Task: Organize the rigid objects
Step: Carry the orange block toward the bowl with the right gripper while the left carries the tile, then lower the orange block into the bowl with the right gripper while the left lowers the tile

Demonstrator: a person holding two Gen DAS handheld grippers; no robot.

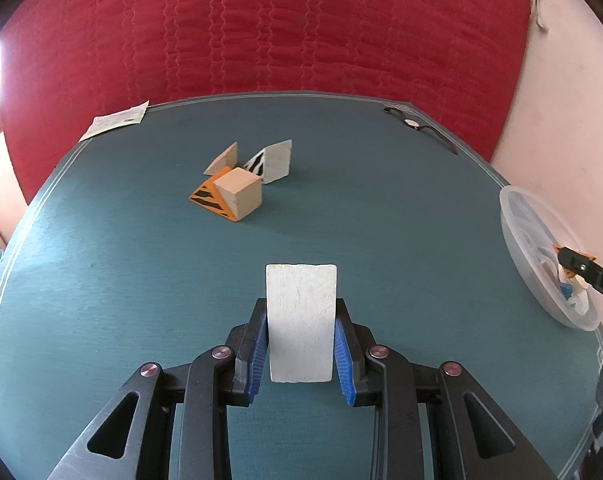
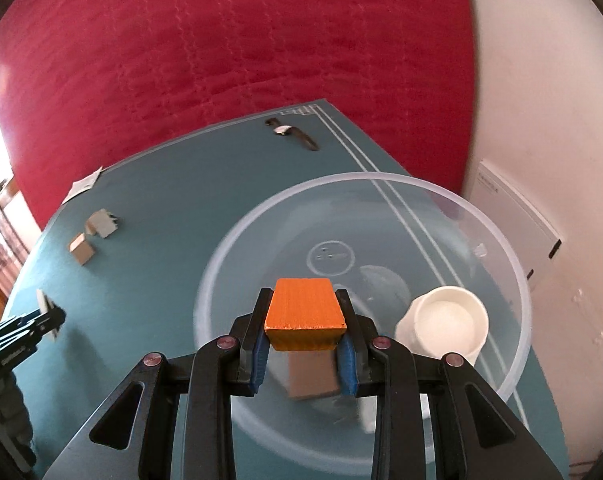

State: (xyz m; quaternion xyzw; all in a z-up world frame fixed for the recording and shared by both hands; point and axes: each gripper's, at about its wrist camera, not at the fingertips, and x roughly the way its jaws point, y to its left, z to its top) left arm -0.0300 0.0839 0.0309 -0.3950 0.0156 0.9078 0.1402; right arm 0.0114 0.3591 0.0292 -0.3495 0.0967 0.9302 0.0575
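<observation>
A: Which step is in hand on the left?

B: A white block (image 1: 301, 322) is clamped between the blue pads of the left gripper (image 1: 301, 344), carried above the teal table (image 1: 101, 280). Ahead of the fingertips and slightly to their left, a cluster of wooden blocks (image 1: 237, 178) is left on the table; the clear bowl (image 1: 541, 264) lies well off to the right of the tool. A carry toward that bowl is judged to be under way.

A: And on the right?

B: An orange block (image 2: 305, 318) is pinched between the pads of the right gripper (image 2: 305, 344), held over the clear bowl (image 2: 501, 240). A white cup (image 2: 445, 320) sits inside, just right of the fingertips, and a brown block (image 2: 311, 376) lies below the jaws.

A: What is called for next?

B: The orange block should be lowered clear of the cup and released; then the white block must be brought across.

A: What is hard to make out?

B: The brown block is blurred and partly covered by the orange one. The underside of each held block is hidden. In the left view the bowl's contents are cut off by the right tool.
</observation>
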